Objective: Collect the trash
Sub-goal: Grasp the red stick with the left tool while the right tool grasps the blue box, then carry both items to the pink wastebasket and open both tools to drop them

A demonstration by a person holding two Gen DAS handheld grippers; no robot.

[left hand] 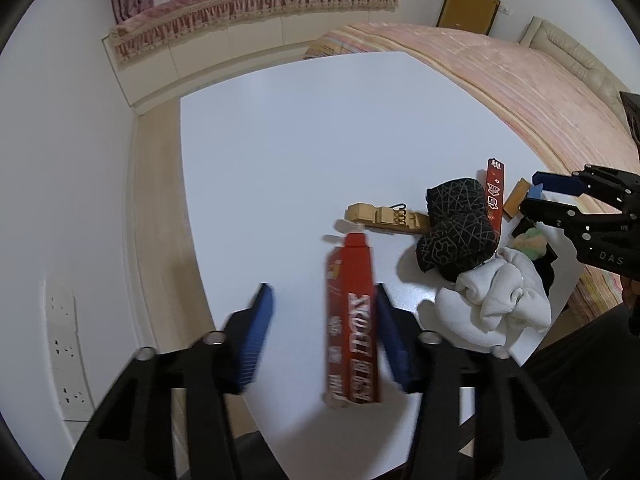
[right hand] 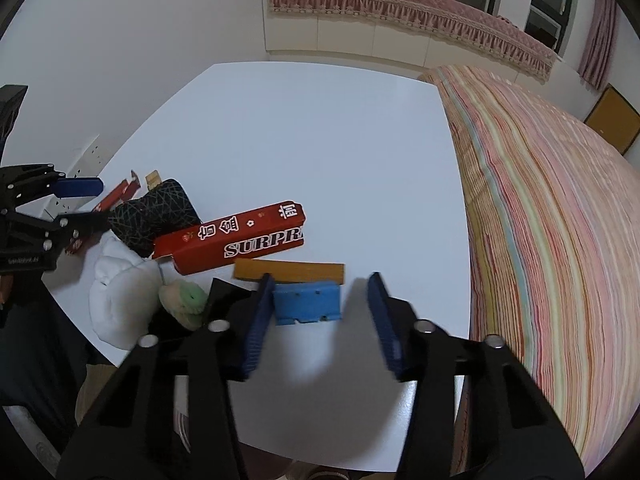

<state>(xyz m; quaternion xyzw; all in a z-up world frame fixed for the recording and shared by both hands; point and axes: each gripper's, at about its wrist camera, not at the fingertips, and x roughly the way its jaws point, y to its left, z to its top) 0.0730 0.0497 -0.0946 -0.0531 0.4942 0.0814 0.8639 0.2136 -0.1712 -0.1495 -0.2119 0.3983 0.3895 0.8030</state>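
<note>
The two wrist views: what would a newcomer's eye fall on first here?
Probably the long red box lying between the left gripper jaws, against the right jaw, with a gap to the other. Next, the blue block on the white table between the right gripper jaws, a flat wooden piece just beyond it. Beside them lies a heap: a black patterned bundle, white cloth and another red box.

A long red carton [left hand: 352, 320] lies flat, lower centre in the left wrist view. A second red carton [right hand: 236, 236] with white "SURPR" lettering lies tilted, propped on the pile, centre-left in the right wrist view.
</note>
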